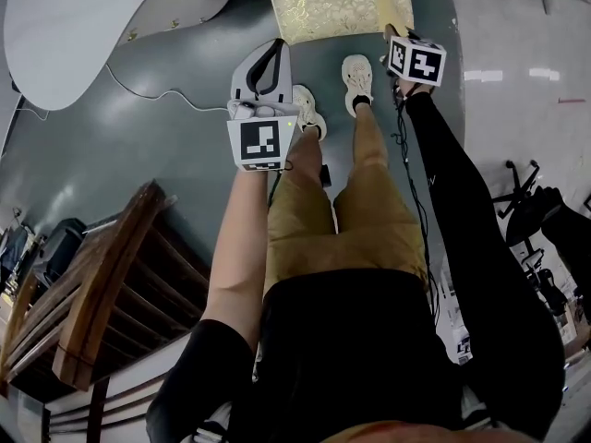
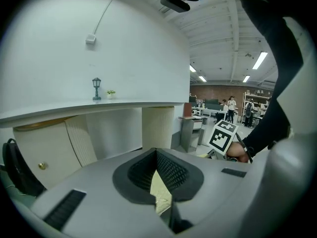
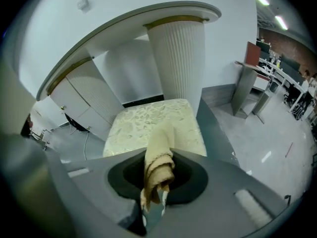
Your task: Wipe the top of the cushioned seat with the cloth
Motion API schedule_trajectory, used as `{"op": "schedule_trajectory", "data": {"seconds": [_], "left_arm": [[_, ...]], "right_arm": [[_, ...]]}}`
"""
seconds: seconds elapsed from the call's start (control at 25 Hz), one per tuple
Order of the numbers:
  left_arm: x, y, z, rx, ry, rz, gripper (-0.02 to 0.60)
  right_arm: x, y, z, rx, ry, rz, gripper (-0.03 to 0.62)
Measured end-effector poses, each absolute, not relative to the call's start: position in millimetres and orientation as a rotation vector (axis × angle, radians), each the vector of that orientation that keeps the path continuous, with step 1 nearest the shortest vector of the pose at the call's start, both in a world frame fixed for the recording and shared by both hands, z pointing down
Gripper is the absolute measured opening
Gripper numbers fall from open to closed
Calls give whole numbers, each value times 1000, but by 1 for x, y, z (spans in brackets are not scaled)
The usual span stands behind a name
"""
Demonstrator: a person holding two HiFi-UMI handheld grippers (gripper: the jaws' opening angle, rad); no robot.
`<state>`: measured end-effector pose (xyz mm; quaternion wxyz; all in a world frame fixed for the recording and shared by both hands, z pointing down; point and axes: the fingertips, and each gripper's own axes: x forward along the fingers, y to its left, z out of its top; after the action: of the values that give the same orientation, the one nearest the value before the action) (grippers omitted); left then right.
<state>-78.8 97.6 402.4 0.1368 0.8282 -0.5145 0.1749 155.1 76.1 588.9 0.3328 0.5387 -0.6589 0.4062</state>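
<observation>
Here we stand on the grey-green floor (image 1: 166,155), our white sneakers (image 1: 356,74) just short of the cushioned seat (image 3: 153,125). The seat has a pale gold, leaf-patterned top. It sits on the floor in front of the fluted column (image 3: 182,53) of the white curved desk (image 1: 83,17).

We hold the right tool (image 3: 156,195) at the seat's near right corner, with its jaws closed on the cloth (image 3: 158,165). The cloth is a tan, bunched piece that pokes out beyond the jaw tips, and a frayed end hangs back between them. In the right gripper view it overlaps the seat's near edge. We cannot tell whether it touches the cushion.

The left tool (image 1: 274,55) is out in front of our left leg, pointing toward the seat's near left corner. Its jaws meet at the tips and grip nothing. In the left gripper view only a sliver of the pale seat shows through the gap behind the tips.

A thin cable (image 1: 157,95) trails across the floor below the desk. A dark wooden chair (image 1: 102,293) stands at our left side, well apart from the seat.
</observation>
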Motion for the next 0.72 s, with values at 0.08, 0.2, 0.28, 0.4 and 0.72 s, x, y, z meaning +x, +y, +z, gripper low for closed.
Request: {"op": "schedule_trajectory", "data": {"seconds": [0.08,0.2,0.28,0.4,0.72], "left_arm": [[-93,103,402,2388,-1506,500,5],[-116,113,399,2374,-1536,496,5],[-131,123,396,2364,-1559,498,5],[-147,132,396,2339,-1592,502,5],[-175,137,397,2247,-1691,502,5]], "right_arm": [[122,81,587,1360,-1764,1065,57],[66,90,586,1269,-1845,1092,57],[28,101,587,1188,-1901,1113,57],[-22,118,595,1040,-1967,1139,57],[-79,132,634,850,-1942,1172,57]]}}
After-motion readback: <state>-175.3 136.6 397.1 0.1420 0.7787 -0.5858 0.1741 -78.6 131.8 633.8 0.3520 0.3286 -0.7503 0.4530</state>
